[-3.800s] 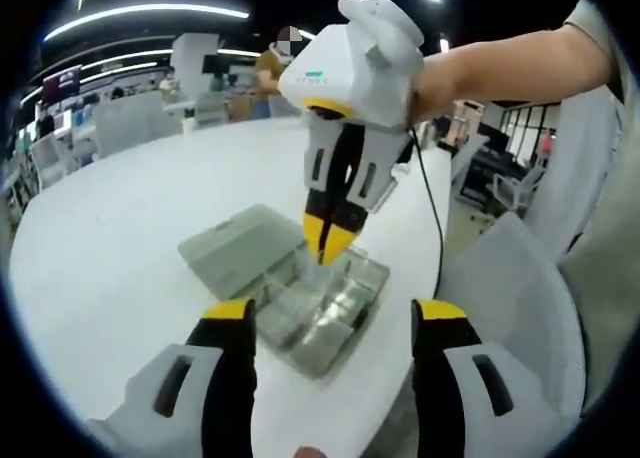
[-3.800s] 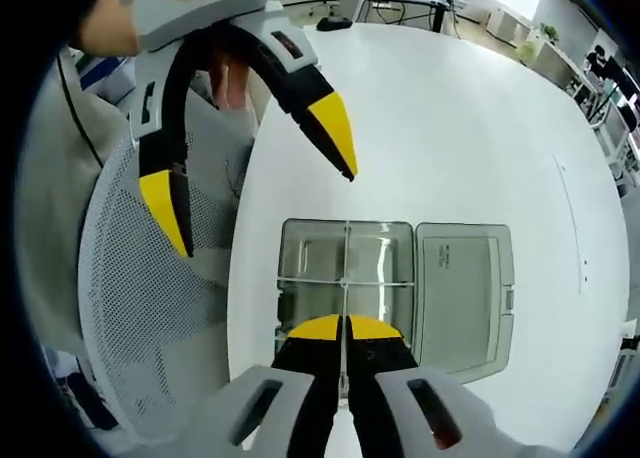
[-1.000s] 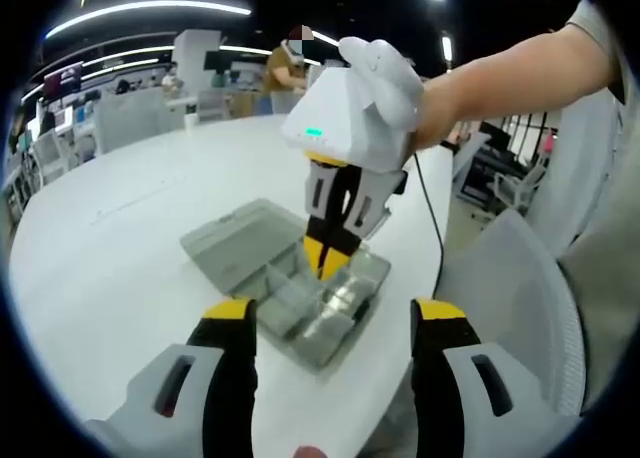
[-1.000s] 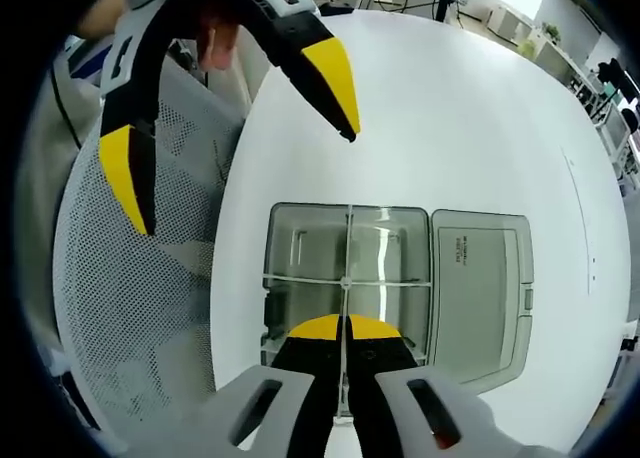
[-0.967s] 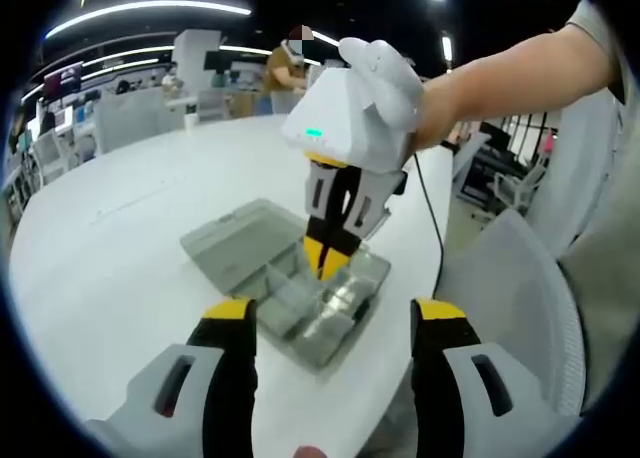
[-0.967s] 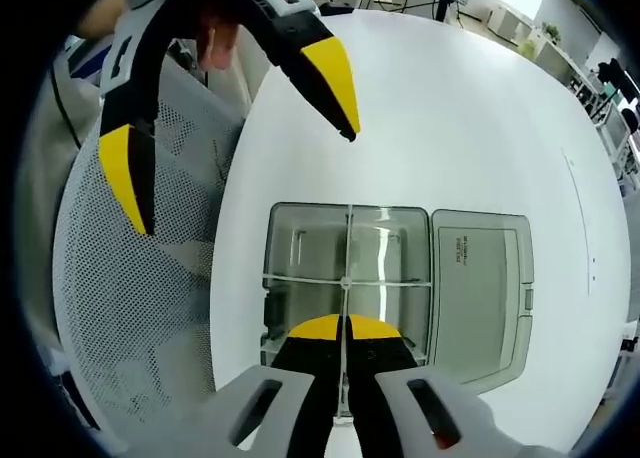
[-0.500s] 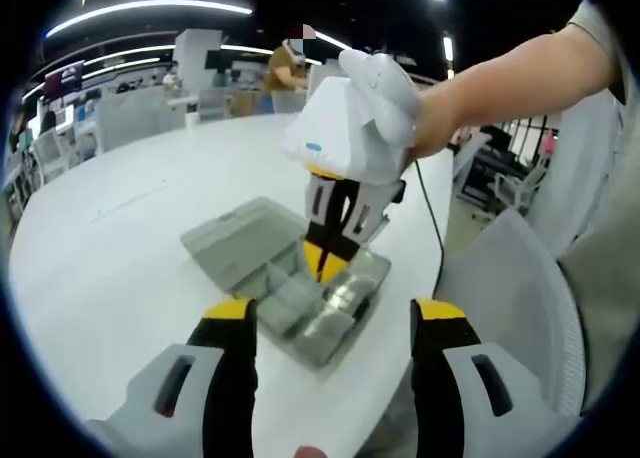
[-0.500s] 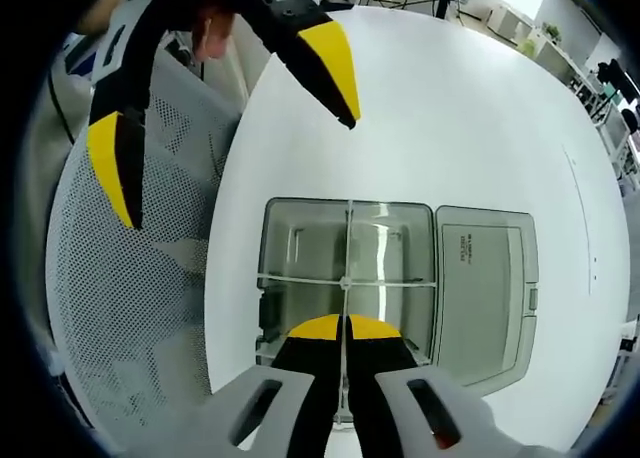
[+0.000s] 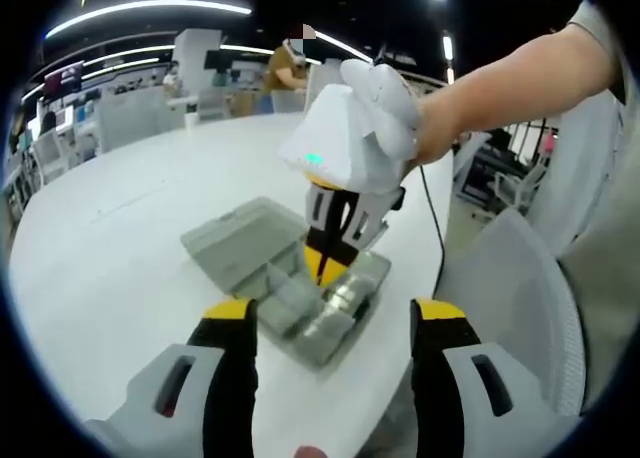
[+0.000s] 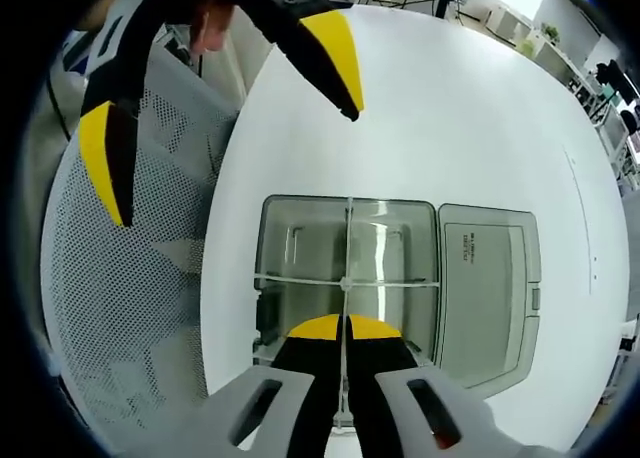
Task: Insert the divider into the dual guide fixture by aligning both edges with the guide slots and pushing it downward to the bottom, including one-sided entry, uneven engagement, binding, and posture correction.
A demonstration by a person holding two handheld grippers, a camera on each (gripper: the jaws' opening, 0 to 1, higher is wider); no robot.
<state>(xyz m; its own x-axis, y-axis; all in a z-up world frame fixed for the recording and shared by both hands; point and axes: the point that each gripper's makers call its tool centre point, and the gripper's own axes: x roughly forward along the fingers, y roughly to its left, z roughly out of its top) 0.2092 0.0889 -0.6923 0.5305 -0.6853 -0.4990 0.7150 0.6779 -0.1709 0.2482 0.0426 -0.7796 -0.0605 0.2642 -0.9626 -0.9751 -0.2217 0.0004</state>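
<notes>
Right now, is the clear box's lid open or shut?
Open: the lid lies flat on the table beside the box, whose compartments show.

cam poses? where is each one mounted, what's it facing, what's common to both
Left gripper view: rides the open left gripper, looks across the white table at the clear box; a forearm shows.
Right gripper view: rides the right gripper, shut on the divider, looking straight down into the box.
Shared: box, table, mesh chair, each other's gripper.

L view: low, oblique | R view: overhead, close | shared: box [image 9: 290, 278]
</notes>
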